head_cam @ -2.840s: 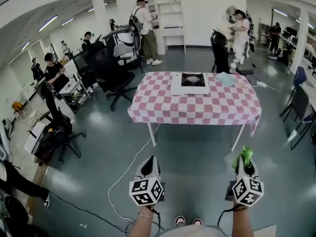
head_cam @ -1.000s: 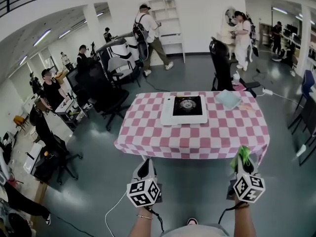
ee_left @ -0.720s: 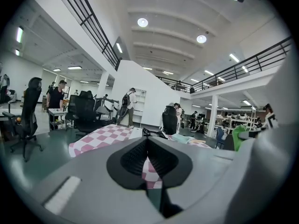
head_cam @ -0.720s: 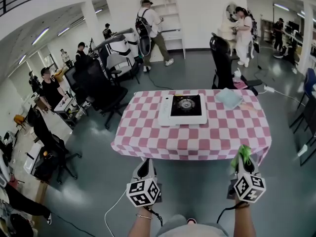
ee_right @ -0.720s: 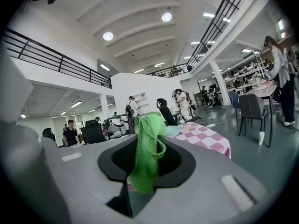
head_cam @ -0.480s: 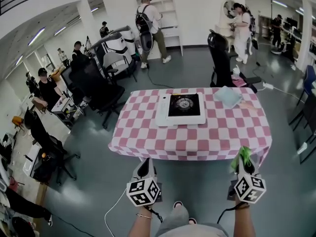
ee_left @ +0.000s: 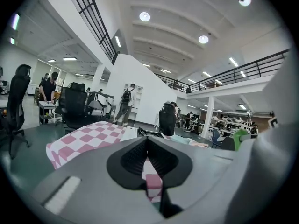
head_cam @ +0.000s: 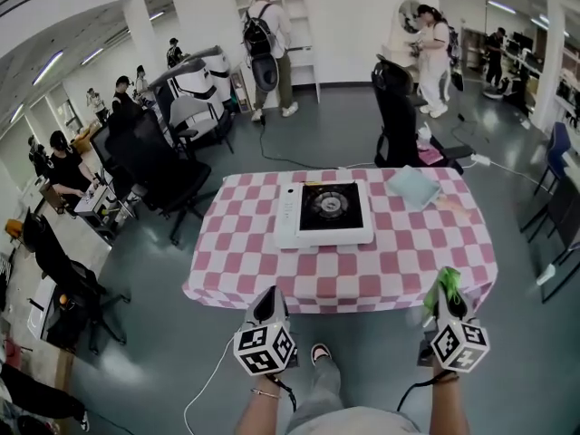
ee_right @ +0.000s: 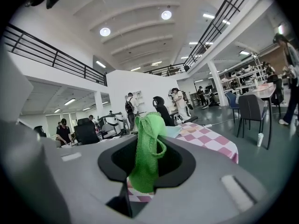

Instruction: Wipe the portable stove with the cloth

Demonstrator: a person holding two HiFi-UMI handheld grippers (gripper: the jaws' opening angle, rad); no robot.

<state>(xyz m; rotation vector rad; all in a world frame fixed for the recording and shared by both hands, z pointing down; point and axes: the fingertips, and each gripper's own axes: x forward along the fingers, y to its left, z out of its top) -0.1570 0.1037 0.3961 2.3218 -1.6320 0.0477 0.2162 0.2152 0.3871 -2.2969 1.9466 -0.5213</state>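
Closer than in the earlier frames, the checked table now sits just ahead of both grippers, which keep their places at the bottom of the head view. At left, the left gripper has its jaws pressed together on nothing. The portable stove lies at about 1 o'clock from it, long axis running 9 to 3 o'clock, control strip at the 9 o'clock end, no pot on the burner. The right gripper pinches the green cloth, which hangs over its tips; from there the stove lies at about 10 o'clock. The left gripper is nearer, yet the cloth rides on the right. At the table's 1 o'clock corner lies a pale blue piece, possibly a second folded cloth.
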